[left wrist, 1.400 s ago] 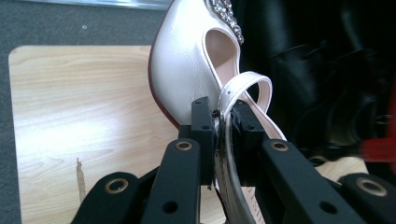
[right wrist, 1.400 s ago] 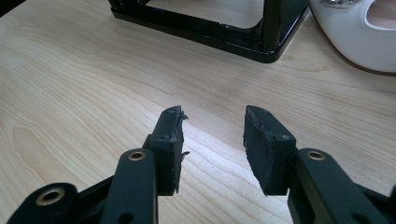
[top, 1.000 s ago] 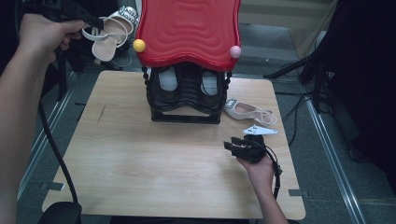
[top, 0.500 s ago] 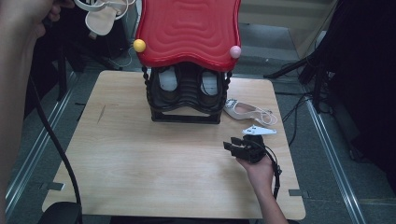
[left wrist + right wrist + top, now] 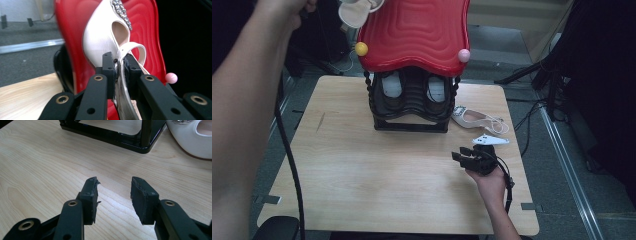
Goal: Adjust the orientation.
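A white slingback shoe with a jewelled trim hangs in the air at the upper left, beside the red wavy top of a black shoe rack. In the left gripper view my left gripper is shut on the strap and heel edge of this shoe, with the red top right behind it. A matching white shoe lies on the table just right of the rack. Near it my right gripper rests low over the wood, open with nothing between its jaws.
The wooden table carries the rack at its far middle. A yellow ball and a pink ball cap the rack's front corners. The left gripper's cable hangs down the left side. Metal floor rails run along both sides.
My left hand has lifted the shoe up and toward the rack, from beside the red top's left edge to the top border of the high view. The right gripper has stayed put.
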